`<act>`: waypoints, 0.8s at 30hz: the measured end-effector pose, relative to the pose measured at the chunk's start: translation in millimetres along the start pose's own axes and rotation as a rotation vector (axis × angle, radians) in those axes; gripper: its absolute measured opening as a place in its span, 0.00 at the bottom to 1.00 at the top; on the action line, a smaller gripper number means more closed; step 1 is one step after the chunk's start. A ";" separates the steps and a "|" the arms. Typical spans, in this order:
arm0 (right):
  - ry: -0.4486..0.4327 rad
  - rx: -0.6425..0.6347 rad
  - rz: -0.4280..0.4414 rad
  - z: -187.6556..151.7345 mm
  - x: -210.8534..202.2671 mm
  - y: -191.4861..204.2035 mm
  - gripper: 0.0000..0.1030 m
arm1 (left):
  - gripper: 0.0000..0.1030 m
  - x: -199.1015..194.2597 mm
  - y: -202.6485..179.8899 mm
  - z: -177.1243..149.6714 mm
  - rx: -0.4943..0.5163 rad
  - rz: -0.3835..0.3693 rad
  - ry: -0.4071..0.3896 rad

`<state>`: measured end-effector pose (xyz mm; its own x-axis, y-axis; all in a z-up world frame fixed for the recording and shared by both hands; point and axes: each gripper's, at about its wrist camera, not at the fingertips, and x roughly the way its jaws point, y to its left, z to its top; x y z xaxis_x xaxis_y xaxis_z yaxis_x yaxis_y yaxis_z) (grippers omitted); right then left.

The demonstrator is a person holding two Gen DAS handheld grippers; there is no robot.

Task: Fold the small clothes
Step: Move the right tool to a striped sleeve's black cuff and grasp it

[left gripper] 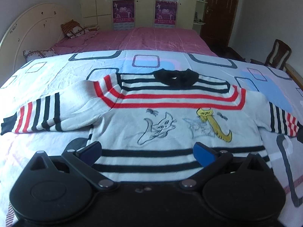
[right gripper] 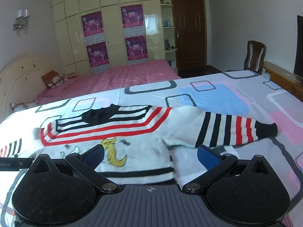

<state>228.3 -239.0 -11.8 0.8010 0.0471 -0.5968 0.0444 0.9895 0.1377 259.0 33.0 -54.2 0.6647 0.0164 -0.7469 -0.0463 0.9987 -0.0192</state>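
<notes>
**Both grippers hover wide over the striped sweater's hem**

Closest in, the left gripper (left gripper: 147,152) sits right at the bottom edge of the sweater (left gripper: 170,117), jaws spread wide and released, blue pads framing the black hem stripes with nothing between them. Over on the other side, the right gripper (right gripper: 150,158) is just as wide apart, also gripping nothing, poised above the sweater's (right gripper: 132,140) lower right corner where the body meets the sleeve.

Moving up, the sweater lies face up and spread flat on the patterned bedsheet (left gripper: 56,75), hem towards the cameras. There's the line drawing of a cat (left gripper: 161,127) on the chest, and beside it the yellow figure (left gripper: 215,124), also plain in the right view (right gripper: 115,155). Red stripes band the chest above them, then black ones, then the black collar (left gripper: 175,78) at the far end.

The left sleeve (left gripper: 37,113) stretches out sideways, striped black and red to a dark cuff. The right sleeve (right gripper: 227,130) reaches out the other way, its cuff lying on the sheet.

Beyond the sheet, a pink bedspread (left gripper: 151,39), cushions (left gripper: 74,29) by the headboard (left gripper: 28,32), a wardrobe (right gripper: 113,28) with purple posters, a brown door (right gripper: 189,32) and a wooden chair (right gripper: 254,56).
</notes>
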 end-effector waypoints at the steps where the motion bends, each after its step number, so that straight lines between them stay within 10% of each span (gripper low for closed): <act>1: 0.002 0.003 0.004 1.8 4.4 -6.0 1.00 | 1.00 2.7 -3.6 1.7 -0.005 -0.003 -0.009; 24: 0.076 0.172 -0.140 16.3 97.2 -174.9 1.00 | 0.98 103.1 -90.9 24.9 0.002 0.020 0.032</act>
<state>308.2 -409.7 -81.1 0.7332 -0.0721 -0.6762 0.2581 0.9495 0.1786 350.3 -54.8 -112.9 0.6398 0.0353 -0.7677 -0.0582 0.9983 -0.0025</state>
